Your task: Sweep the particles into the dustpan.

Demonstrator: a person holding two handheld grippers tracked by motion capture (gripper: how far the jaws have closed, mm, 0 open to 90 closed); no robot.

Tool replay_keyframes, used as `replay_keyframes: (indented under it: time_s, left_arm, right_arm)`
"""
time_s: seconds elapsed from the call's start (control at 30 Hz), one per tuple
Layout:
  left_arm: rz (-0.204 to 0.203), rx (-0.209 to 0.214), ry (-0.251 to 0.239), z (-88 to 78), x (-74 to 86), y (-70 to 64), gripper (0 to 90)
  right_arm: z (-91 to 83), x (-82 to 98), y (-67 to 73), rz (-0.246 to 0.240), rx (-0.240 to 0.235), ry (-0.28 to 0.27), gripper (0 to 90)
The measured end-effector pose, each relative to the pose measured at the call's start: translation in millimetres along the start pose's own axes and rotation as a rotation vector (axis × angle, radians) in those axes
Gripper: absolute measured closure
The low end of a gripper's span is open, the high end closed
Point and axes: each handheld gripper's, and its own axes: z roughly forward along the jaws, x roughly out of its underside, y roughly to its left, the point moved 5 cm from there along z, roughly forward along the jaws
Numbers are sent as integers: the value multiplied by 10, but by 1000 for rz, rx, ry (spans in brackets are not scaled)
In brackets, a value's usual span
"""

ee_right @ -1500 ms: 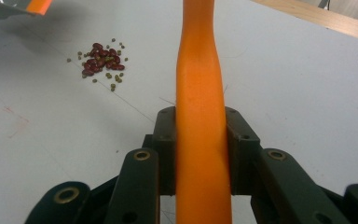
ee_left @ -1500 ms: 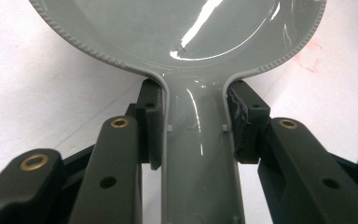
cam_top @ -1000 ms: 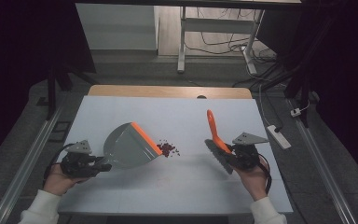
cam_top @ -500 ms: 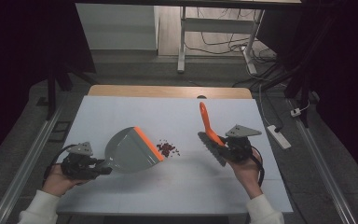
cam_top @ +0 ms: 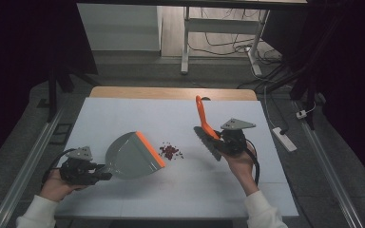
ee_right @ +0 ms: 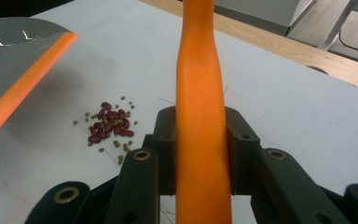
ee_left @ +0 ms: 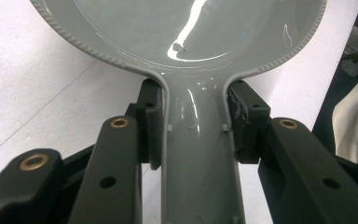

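beans (cam_top: pixel 169 151) between dustpan (cam_top: pixel 132 156) and, seemingly, brush (cam_top: pixel 205 128)

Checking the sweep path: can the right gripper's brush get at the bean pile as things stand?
Probably yes. The right gripper holds the brush beside the beans, with bare table between; the dustpan sits on the pile's far side.

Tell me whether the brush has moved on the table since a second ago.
Yes. The brush, held in the right gripper, has shifted left, closer to the pile of beans, which stays put near the dustpan.
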Motion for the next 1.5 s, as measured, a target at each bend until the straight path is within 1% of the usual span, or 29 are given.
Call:
replay_keyframes:
  time_s: [0.1, 0.13, 0.37, 0.5, 0.53, 0.73, 0.83, 1.07, 1.13, 1.23, 1.5]
  left_arm:
    - [-1, 4, 5, -27, 7, 7, 617]
    - [-2, 8, 6, -28, 10, 7, 617]
    - [9, 25, 33, 11, 20, 15, 617]
    - [-4, 24, 41, 4, 42, 36, 617]
    - [-4, 25, 48, 6, 47, 37, 617]
    - [7, 35, 75, 49, 63, 13, 617]
    - [13, 33, 89, 91, 67, 1, 617]
    - [40, 47, 142, 204, 83, -49, 617]
    - [45, 38, 155, 230, 81, -57, 617]
    - [45, 30, 162, 251, 78, -58, 617]
    - [50, 25, 182, 308, 71, -69, 617]
  right_arm:
    - [26, -19, -8, -6, 4, 1, 699]
    - [41, -35, -7, 1, 7, 0, 699]
    - [108, -112, 3, -6, 3, -6, 699]
    - [187, -152, 8, -4, -6, -5, 699]
    - [208, -157, 17, -1, -6, -1, 699]
    - [349, -173, 63, -19, -14, 22, 699]
    - [417, -177, 84, -30, -18, 32, 699]
    - [567, -176, 145, -48, -33, 58, 699]
    - [607, -168, 161, -52, -34, 63, 698]
    - [662, -151, 179, -52, -40, 74, 699]
    - [787, -126, 248, -74, -49, 100, 699]
